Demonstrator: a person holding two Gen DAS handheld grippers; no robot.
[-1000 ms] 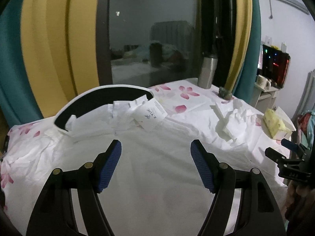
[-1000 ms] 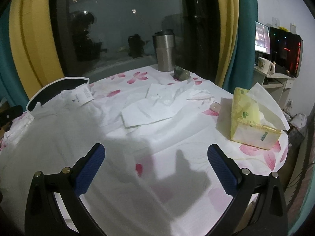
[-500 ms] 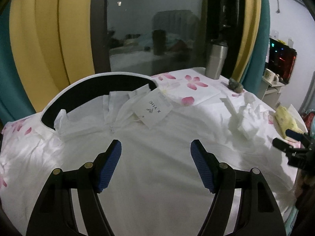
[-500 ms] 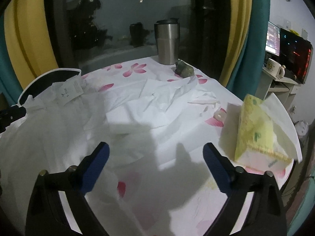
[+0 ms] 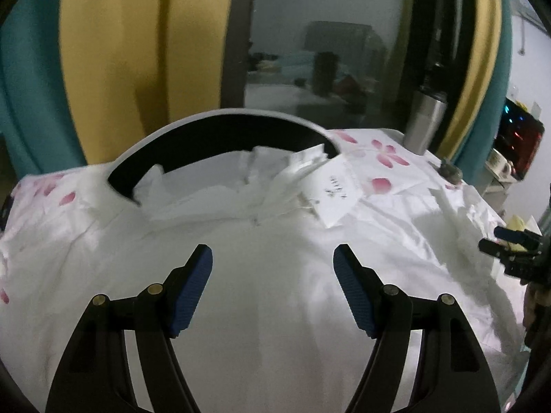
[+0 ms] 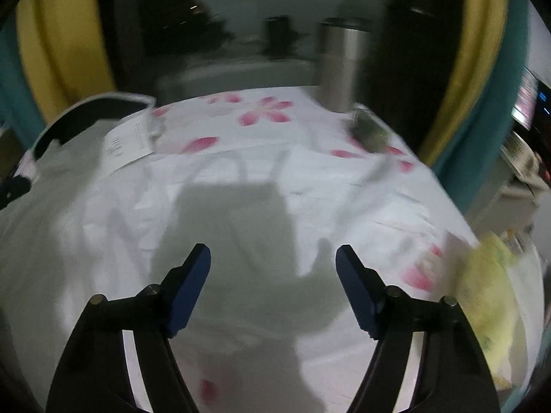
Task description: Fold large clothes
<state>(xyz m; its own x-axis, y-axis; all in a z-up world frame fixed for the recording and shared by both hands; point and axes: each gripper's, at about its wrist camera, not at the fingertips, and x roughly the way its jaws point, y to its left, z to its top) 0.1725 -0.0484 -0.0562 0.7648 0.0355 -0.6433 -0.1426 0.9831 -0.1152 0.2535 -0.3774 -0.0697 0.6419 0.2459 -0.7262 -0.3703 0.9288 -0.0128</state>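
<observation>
- The large white garment (image 5: 275, 275) lies spread flat over a table covered with a white cloth printed with pink petals (image 5: 385, 158); its collar end lies towards the far side, by the window.
- At the collar sits a white paper hang tag with small dark printing (image 5: 339, 194), lying partly on the garment and partly on the cloth.
- A curved black panel with a white rim (image 5: 220, 137) arches just behind the collar, between the garment and the yellow and teal curtains (image 5: 113, 62).
- The left gripper (image 5: 272, 258), black-armed with blue ribbed pads, hovers above the garment's chest area with its jaws standing wide; nothing is between them and they touch no fabric.
- The right gripper (image 6: 273, 258) hangs over a shadowed stretch of white fabric on the garment's right side; its jaws have just been closing somewhat, yet they are still wide apart with nothing gripped.
- In the left wrist view the right gripper's dark tip (image 5: 513, 241) shows at the far right edge, well apart from the left one.
- A stainless-steel tumbler (image 6: 344, 62) stands upright at the table's far edge, near a small dark green lump (image 6: 370, 129).
- A yellow tissue pack (image 6: 489, 282), blurred, sits at the right edge of the table.
</observation>
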